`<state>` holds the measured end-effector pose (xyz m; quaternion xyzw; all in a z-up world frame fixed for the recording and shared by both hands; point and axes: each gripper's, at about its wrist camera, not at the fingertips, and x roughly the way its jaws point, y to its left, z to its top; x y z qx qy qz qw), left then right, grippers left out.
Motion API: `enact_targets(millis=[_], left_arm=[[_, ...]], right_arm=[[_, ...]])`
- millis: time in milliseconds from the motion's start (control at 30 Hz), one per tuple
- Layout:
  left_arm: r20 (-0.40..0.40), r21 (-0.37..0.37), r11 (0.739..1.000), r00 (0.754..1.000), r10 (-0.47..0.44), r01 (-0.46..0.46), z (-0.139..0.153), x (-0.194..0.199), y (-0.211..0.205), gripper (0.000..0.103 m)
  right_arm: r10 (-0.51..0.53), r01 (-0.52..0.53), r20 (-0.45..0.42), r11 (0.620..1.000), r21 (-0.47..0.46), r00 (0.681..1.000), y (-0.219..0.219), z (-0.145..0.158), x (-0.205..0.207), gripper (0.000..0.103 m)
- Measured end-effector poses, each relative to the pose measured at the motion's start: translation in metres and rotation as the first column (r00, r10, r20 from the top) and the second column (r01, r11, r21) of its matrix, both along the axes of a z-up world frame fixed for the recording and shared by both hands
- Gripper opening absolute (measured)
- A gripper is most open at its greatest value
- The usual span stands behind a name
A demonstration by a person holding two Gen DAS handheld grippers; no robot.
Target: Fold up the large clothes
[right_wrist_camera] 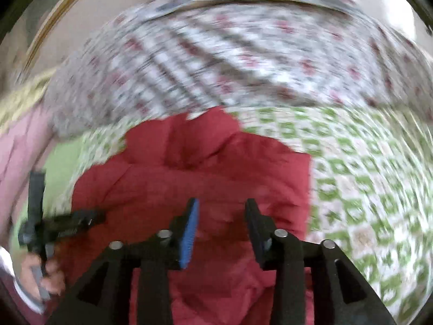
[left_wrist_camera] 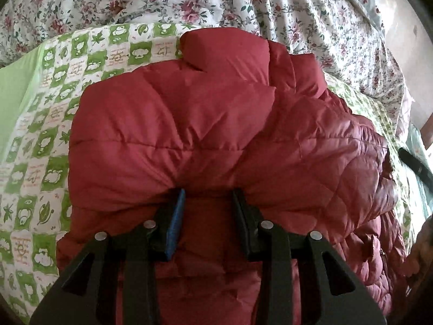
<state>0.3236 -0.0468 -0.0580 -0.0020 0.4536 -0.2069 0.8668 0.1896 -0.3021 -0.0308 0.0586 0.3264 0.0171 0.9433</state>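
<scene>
The left claw [left_wrist_camera: 208, 192] is standing spread, its fingertips pressing against a fold of the puffy red quilted jacket [left_wrist_camera: 189, 124]. The right claw [right_wrist_camera: 222, 203] is hovering spread above the same jacket. The jacket is lying bunched on the green-and-white checked bedsheet [left_wrist_camera: 54, 86]; beyond it is lying a rumpled floral quilt [left_wrist_camera: 189, 0].

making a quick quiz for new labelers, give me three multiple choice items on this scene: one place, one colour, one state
1. What does the jacket lie on?
A. green-and-white checked sheet
B. wooden floor
C. blue rug

2. What colour is the jacket?
A. black
B. red
C. yellow

3. How stand the left gripper jaws?
A. apart, against the jacket fold
B. shut on a hanger
C. out of view

Key: 1 A, the checked sheet shows around the jacket. 2 B, red in both views. 3 A, a gap shows between the fingers.
</scene>
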Motion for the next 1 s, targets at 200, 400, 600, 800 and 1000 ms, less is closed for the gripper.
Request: enact_targets(millis=[200,400,600,800,1000], left_arm=[[0.027,0.026,0.999,0.999,-0.022,0.021,0.017,-0.008,0.002,0.033],[-0.002,-0.031,0.999,1.0,0.026,-0.026,0.005,-0.001,0.029,0.033],[0.049,-0.007,1.0,0.999,0.021,-0.021,-0.009,-0.005,0.024,0.033],[0.037,0.027,0.999,0.998,0.041,-0.043,-0.007,-0.004,0.019,0.033],[0.034,0.095,0.989,0.993,0.113,-0.115,0.012,-0.012,0.01,0.033]], right_arm=[[-0.017,0.003,-0.186,0.997,-0.079,0.982,0.007,-0.065,0.04,0.041],[-0.014,0.016,-0.179,1.0,0.006,0.984,-0.01,-0.068,0.04,0.039],[0.003,0.006,-0.137,0.998,0.063,0.991,-0.014,-0.071,0.035,0.04],[0.012,-0.002,-0.129,0.997,0.076,0.992,-0.015,-0.072,0.033,0.04],[0.025,-0.016,-0.105,0.996,0.088,0.994,-0.015,-0.062,0.024,0.042]])
